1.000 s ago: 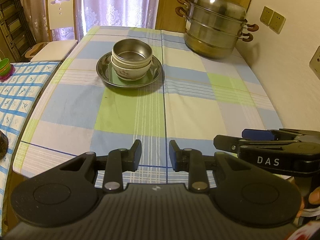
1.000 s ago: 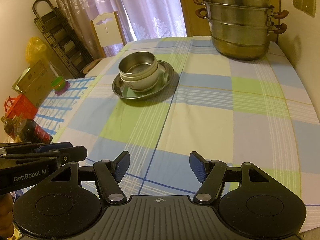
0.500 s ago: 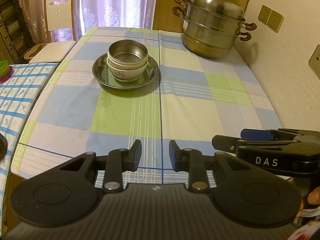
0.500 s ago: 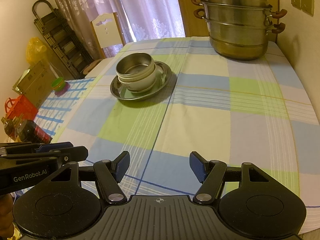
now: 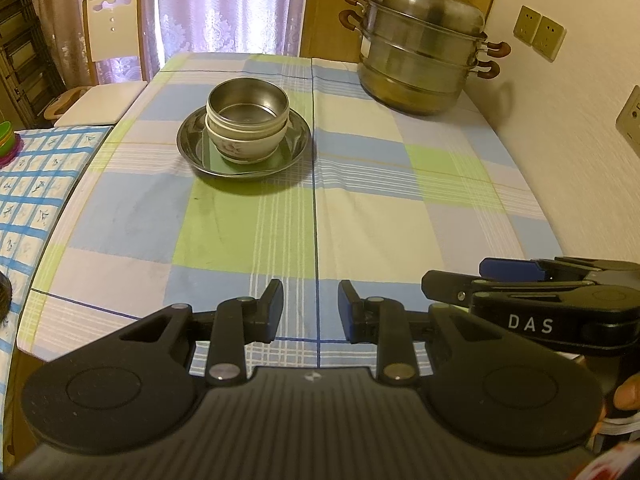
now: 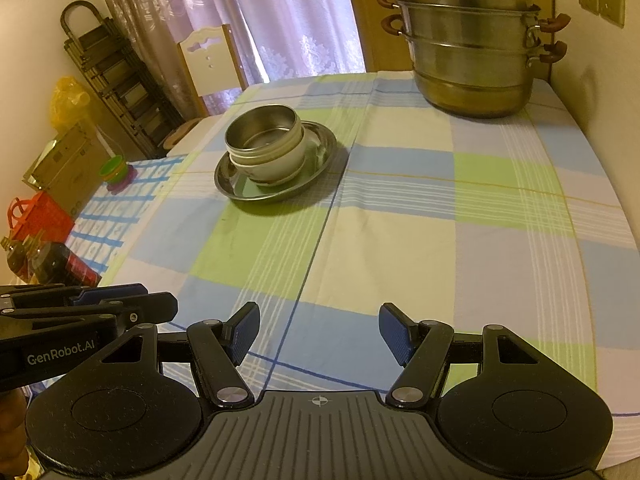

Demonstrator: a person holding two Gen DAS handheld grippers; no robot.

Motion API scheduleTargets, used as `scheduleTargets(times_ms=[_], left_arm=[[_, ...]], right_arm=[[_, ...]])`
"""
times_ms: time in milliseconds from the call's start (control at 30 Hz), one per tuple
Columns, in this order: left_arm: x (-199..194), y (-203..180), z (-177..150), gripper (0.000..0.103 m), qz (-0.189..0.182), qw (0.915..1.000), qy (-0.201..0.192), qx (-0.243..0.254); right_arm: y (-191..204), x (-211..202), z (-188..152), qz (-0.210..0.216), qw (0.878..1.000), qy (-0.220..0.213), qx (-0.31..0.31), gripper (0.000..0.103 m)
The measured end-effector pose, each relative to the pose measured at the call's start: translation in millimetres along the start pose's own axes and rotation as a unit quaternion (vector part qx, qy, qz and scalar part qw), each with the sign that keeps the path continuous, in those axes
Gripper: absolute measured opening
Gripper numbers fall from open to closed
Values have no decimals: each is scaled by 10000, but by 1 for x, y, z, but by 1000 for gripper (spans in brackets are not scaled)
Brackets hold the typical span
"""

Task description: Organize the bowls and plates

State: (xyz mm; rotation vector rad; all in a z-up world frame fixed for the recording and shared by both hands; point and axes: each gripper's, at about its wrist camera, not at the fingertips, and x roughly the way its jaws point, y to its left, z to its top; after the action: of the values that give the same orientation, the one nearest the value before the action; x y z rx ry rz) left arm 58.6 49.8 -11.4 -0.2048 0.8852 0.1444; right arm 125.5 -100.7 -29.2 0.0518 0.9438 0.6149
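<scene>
Holding Both Grippers Empty at the Near Edge of the Table

You held the left gripper (image 5: 311, 306) low over the near edge of the checked tablecloth (image 5: 360, 208), its jaws parted by a narrow gap with nothing between them. Your right gripper (image 6: 319, 330) hung just beside it, jaws spread wide and likewise empty; each tool showed at the side of the other's view. Neither gripper touched any dish.

The task's things sat together well ahead of you, toward the far left part of the table. A steel bowl (image 5: 248, 104) was nested inside a white ceramic bowl (image 5: 244, 146) with a floral print, and that bowl stood on a round steel plate (image 5: 296, 142). From the right wrist view the same stack read clearly: steel bowl (image 6: 262, 132) on top, ceramic bowl (image 6: 280, 164) under it, plate (image 6: 320, 152) at the bottom.

A large stacked steamer pot (image 5: 420, 56) with brown handles stood at the far right corner, near the wall, well apart from the dishes. A white chair (image 5: 108, 36) stood beyond the table's far left, in front of the purple curtains (image 5: 224, 4).
</scene>
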Motion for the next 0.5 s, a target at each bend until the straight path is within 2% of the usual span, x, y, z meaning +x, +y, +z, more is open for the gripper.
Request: scheduleTargets(times_ms=[500], left_arm=[[2, 0, 0, 26, -7, 10000, 14, 10]], right_arm=[[-3, 2, 1, -6, 10000, 17, 13, 66]])
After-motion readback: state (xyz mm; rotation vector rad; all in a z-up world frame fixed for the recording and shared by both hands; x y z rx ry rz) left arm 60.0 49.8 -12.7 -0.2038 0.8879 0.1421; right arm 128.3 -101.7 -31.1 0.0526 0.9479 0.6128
